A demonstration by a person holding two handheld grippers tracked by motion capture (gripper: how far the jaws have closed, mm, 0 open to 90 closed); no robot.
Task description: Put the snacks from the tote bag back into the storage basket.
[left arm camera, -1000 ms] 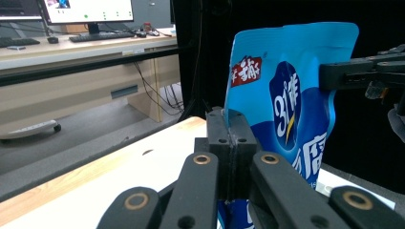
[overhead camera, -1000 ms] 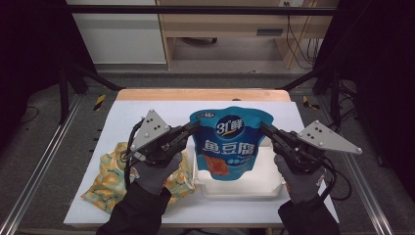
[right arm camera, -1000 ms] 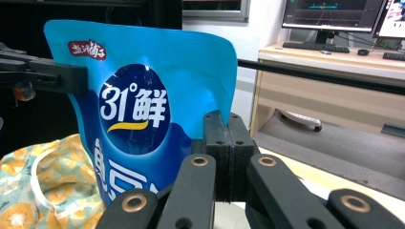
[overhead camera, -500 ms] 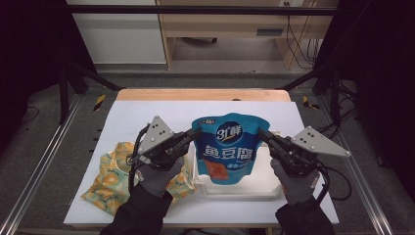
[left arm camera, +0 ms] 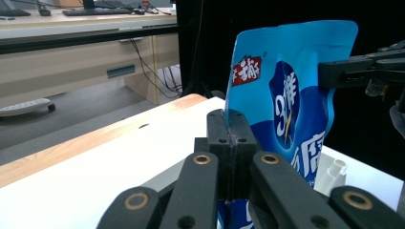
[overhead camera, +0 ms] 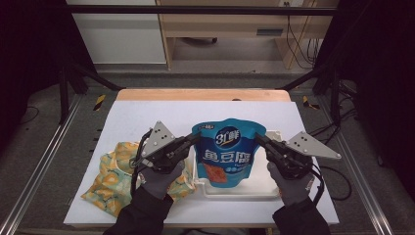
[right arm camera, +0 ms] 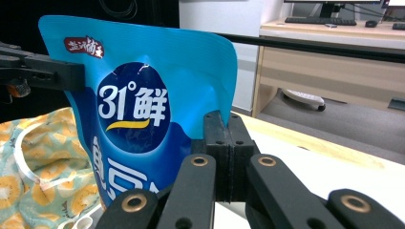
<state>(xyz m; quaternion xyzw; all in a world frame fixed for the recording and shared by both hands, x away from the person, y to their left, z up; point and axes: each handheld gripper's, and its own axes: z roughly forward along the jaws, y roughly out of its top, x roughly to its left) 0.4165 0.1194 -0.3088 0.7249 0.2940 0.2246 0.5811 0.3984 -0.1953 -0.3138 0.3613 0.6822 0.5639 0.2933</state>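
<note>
Blue snack pouch [overhead camera: 227, 154] held upright between both grippers, long axis vertical, bottom hanging just over white tray [overhead camera: 276, 188] near table's [overhead camera: 147, 112] middle. Left gripper [overhead camera: 195, 139] clamped shut on pouch's left edge; right gripper [overhead camera: 258, 139] clamped shut on right edge, both at upper corners, equally near. Jaws pressed together on thin film in each gripper view. Tray directly below pouch, so next move probably straight down. Yellow patterned cloth bag [overhead camera: 115, 174] lying left of tray.
</note>
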